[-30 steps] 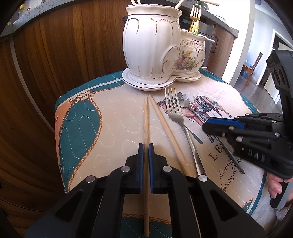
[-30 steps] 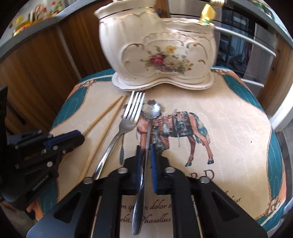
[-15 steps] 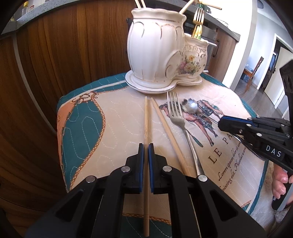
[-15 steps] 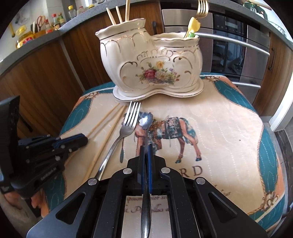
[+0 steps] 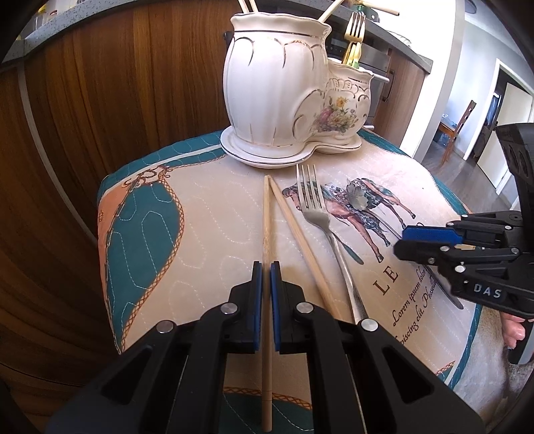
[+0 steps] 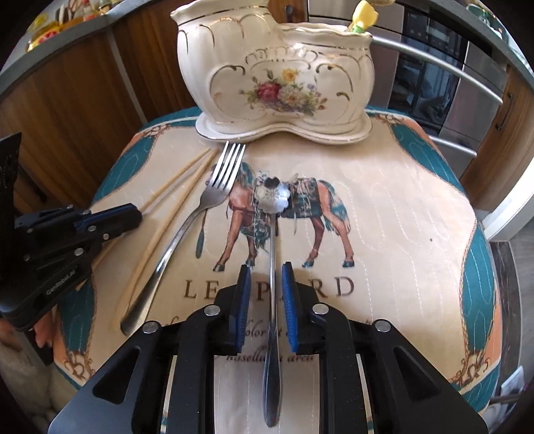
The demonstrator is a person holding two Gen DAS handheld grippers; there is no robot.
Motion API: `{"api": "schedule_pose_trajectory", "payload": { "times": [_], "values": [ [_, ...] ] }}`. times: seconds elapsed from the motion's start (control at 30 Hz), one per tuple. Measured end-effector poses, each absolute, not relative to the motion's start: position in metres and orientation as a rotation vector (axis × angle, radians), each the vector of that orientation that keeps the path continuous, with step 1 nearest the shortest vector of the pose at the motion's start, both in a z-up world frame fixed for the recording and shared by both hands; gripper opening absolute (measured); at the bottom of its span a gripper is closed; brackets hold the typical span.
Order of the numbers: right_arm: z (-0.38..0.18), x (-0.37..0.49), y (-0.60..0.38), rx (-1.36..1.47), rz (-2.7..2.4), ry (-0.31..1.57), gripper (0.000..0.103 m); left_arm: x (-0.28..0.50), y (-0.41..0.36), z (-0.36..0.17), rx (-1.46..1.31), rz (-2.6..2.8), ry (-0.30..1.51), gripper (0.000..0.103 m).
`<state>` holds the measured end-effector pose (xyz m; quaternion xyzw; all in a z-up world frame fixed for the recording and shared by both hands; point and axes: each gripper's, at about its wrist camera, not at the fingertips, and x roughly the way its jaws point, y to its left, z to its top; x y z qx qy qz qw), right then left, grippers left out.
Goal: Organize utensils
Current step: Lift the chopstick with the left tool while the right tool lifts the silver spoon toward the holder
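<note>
A white two-pot ceramic utensil holder (image 5: 287, 90) stands at the back of the quilted mat (image 5: 200, 233); it also shows in the right wrist view (image 6: 277, 83). My left gripper (image 5: 266, 273) is shut on a wooden chopstick (image 5: 266, 213) that lies on the mat. A second chopstick (image 5: 300, 240) and a steel fork (image 5: 315, 207) lie to its right. My right gripper (image 6: 266, 277) is open, its jaws either side of the handle of a flower-bowled spoon (image 6: 272, 200) lying on the mat.
The holder holds chopsticks in its tall pot and a gold fork (image 5: 353, 30) in the low pot. Wooden cabinet fronts (image 5: 116, 100) stand close behind the mat. An oven with metal rails (image 6: 467, 83) is at the back right.
My right gripper was shut on the spoon half a second ago and has opened; the spoon lies on the mat. My left gripper stays shut on the chopstick.
</note>
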<state>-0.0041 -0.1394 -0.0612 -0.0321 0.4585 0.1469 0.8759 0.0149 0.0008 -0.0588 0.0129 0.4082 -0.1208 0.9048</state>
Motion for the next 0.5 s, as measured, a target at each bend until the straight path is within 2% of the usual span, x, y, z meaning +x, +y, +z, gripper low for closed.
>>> {"api": "schedule_pose_trajectory", "payload": {
  "times": [0.1,0.17,0.5],
  "values": [
    [-0.061,-0.004,-0.138,-0.074,0.298,0.936,0.016,0.016,0.002,-0.059,0.025,-0.25,0.843,0.005],
    [-0.062,-0.004,-0.141,-0.044,0.302,0.928,0.004,0.016,0.002,-0.059,0.024,-0.251,0.843,0.005],
    [-0.038,-0.018,-0.166,0.076,0.336,0.749,0.004,0.012,0.024,-0.041,-0.037,-0.211,0.793,0.005]
  ]
}}
